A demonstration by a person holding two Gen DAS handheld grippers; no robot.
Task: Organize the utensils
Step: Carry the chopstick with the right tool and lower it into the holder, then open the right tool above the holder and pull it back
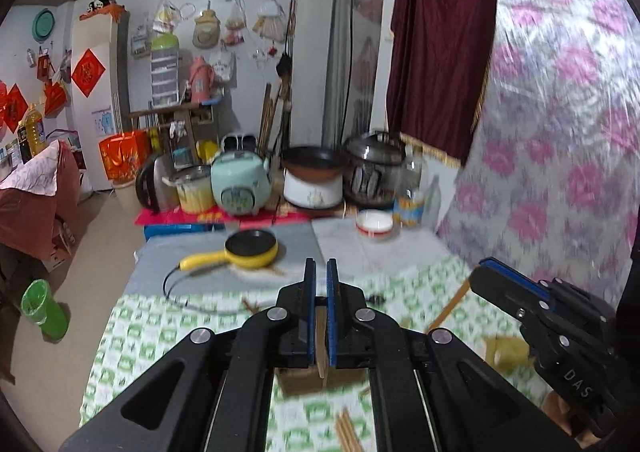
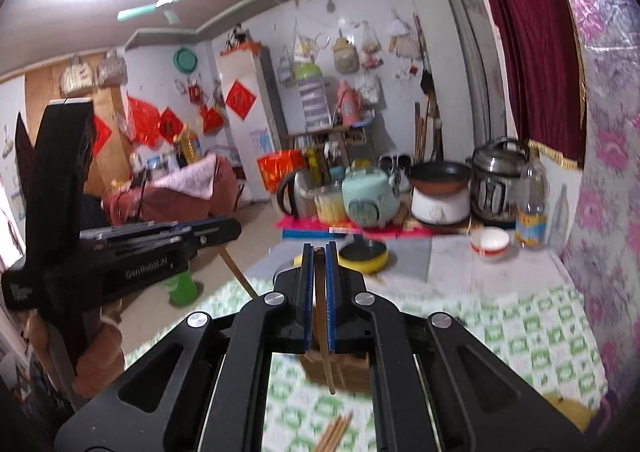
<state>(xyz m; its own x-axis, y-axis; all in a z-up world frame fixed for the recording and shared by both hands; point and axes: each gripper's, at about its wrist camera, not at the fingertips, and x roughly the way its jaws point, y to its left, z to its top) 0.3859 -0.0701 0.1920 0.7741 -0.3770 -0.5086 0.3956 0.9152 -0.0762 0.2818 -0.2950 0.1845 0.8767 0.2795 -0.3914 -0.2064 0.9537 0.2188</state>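
My left gripper [image 1: 321, 272] is shut on a wooden chopstick [image 1: 320, 348] that hangs down between its blue pads. My right gripper [image 2: 319, 256] is shut on a wooden chopstick [image 2: 323, 328] that sticks out below its pads. Each gripper shows in the other's view: the right gripper [image 1: 532, 296] at the right edge with its chopstick [image 1: 450, 306], the left gripper [image 2: 160, 240] at the left with its chopstick [image 2: 238, 272]. Both are held above a green-checked cloth [image 1: 168, 324]. Loose chopsticks [image 1: 348, 432] lie on the cloth below, also in the right wrist view [image 2: 334, 430]. A brown box [image 2: 344, 370] sits under the grippers.
A yellow electric pan [image 1: 250, 248] with its cord lies on the far part of the table. A white bowl [image 1: 374, 222], bottles [image 1: 410, 192], rice cookers [image 1: 240, 182] and pots [image 1: 314, 176] stand along the back. A floral curtain [image 1: 560, 132] hangs at the right. A green bin [image 1: 42, 310] stands on the floor at left.
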